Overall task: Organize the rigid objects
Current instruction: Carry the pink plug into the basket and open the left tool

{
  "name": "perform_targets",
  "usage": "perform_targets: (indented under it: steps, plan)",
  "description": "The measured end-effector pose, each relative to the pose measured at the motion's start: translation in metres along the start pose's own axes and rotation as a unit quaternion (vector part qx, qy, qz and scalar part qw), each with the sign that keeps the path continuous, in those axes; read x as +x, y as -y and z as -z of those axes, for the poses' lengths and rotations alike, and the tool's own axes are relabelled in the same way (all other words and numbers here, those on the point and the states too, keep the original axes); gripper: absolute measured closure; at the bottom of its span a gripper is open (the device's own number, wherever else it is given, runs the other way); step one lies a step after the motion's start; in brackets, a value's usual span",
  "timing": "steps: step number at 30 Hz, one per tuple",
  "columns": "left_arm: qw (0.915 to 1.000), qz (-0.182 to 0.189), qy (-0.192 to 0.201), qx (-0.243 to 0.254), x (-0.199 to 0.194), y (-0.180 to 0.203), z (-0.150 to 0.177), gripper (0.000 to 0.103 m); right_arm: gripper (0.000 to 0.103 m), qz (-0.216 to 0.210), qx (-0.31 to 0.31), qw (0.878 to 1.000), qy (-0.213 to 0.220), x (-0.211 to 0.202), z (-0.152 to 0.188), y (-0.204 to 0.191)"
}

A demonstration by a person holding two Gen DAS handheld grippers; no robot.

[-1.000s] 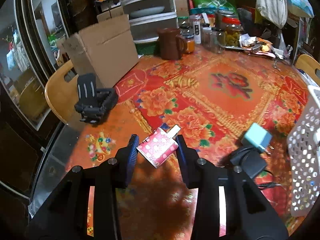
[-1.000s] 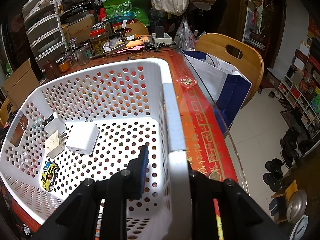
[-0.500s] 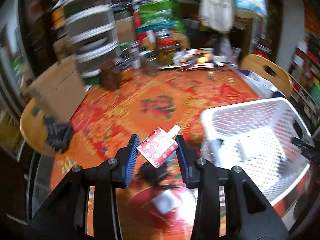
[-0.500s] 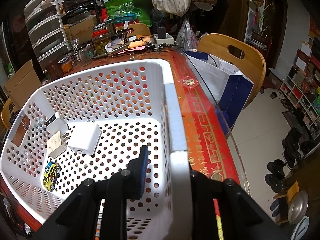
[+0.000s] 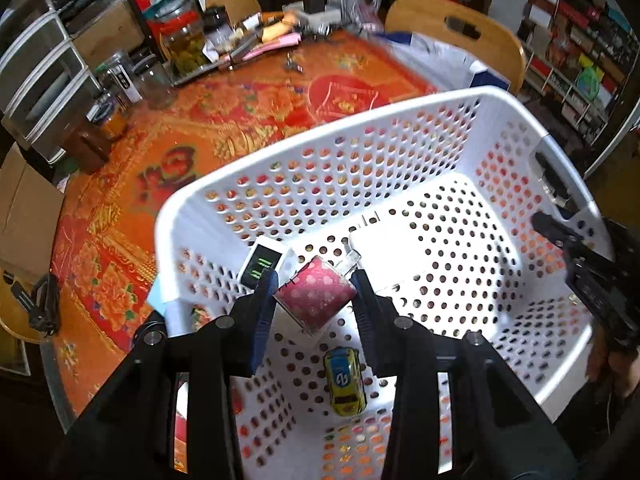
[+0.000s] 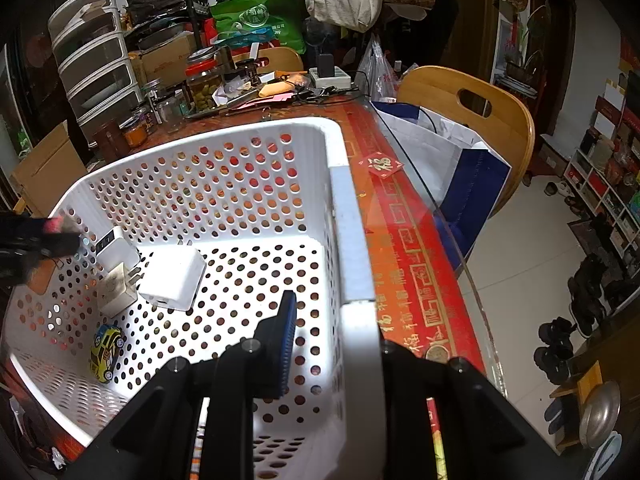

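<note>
My left gripper (image 5: 316, 300) is shut on a small pink plug adapter (image 5: 316, 298) with white dots, held above the inside of the white perforated basket (image 5: 360, 120). On the basket floor lie a yellow toy car (image 5: 345, 376), a white charger (image 5: 264, 262) and a larger white adapter (image 5: 396, 256). My right gripper (image 6: 336, 340) is shut on the basket's right wall (image 6: 352, 264); only its inner blue pad (image 6: 286, 344) shows. In the right wrist view the left gripper (image 6: 40, 236) is a blur at the basket's left rim. The car (image 6: 105, 352) and adapter (image 6: 172, 276) lie below it.
A red and gold patterned cloth under glass covers the table (image 5: 240, 112). Jars (image 5: 184, 44), a plastic drawer unit (image 6: 96, 64) and a cardboard box (image 5: 24, 216) crowd its far side. A light blue charger (image 5: 160, 300) lies outside the basket's left wall. A wooden chair (image 6: 480, 108) holds a white and blue bag (image 6: 460, 168).
My left gripper has swung right from over the bare tablecloth to above the basket, carrying the pink adapter. The right gripper and the basket have stayed put.
</note>
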State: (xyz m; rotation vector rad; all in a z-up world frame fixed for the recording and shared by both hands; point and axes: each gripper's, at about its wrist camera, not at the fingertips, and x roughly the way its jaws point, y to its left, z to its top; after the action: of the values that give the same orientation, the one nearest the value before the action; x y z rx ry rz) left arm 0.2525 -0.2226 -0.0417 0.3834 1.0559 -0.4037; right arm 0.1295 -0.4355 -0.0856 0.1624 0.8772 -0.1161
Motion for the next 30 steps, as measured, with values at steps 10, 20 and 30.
perform_targets:
  steps: [10,20,30]
  plan:
    - [0.9967,-0.030,-0.069,0.030,0.054,0.014,-0.002,0.068,0.081,-0.007,-0.003,1.000,0.001,0.000,0.001,-0.001]
    - [0.9897,-0.052,-0.111,0.074,0.070,0.028,0.001,0.059,0.080,-0.005,-0.003,1.000,0.001,0.000,0.000,-0.001]
    - [0.9984,-0.025,0.050,0.013,-0.024,-0.027,0.018,0.028,0.080,-0.004,-0.002,1.000,-0.003,-0.001,0.000,-0.002]
